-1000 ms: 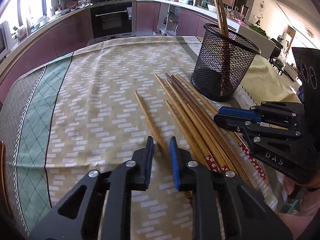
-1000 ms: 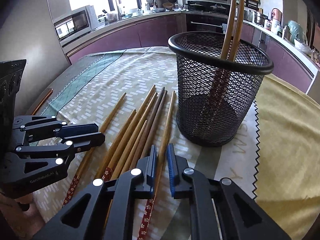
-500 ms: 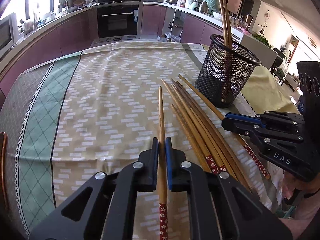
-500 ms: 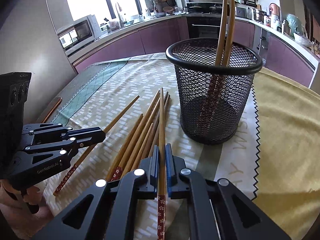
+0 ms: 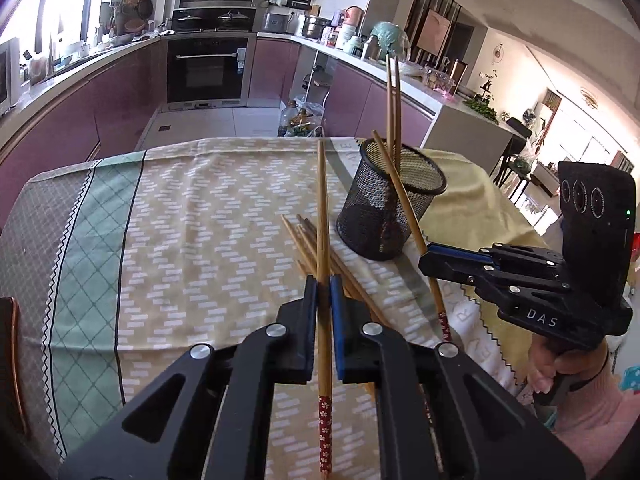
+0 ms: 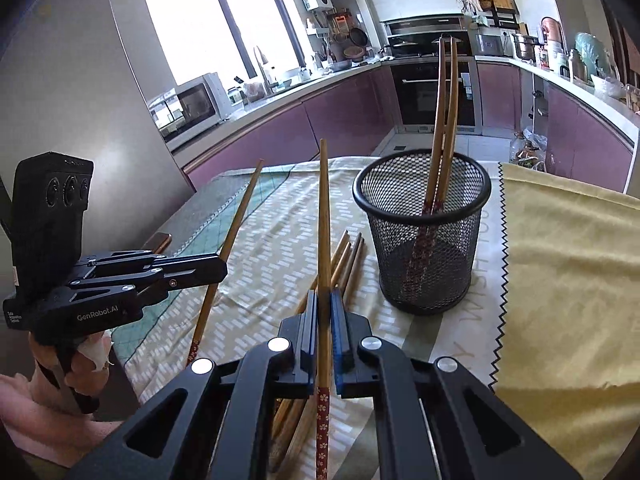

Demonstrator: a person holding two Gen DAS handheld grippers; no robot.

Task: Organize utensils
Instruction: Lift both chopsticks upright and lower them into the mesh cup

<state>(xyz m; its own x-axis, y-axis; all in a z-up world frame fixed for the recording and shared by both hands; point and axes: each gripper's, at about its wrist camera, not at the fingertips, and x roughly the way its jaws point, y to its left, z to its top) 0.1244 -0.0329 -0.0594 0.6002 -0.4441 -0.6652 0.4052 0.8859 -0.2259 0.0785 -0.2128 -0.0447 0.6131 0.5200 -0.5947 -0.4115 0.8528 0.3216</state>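
The right gripper point(image 6: 324, 320) clamps one chopstick point(image 6: 323, 216); the left gripper point(image 6: 212, 268) pinches another point(image 6: 236, 224). A mesh cup point(image 6: 424, 240) holds two more.

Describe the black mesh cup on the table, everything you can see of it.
The mesh cup is a round black wire-mesh holder with a solid rim and base, see-through walls. It stands upright on the patterned tablecloth, beside a yellow cloth. Two wooden chopsticks with red patterned ends stand inside, leaning on the rim. Loose chopsticks lie beside it, apart from it. Neither gripper touches it.
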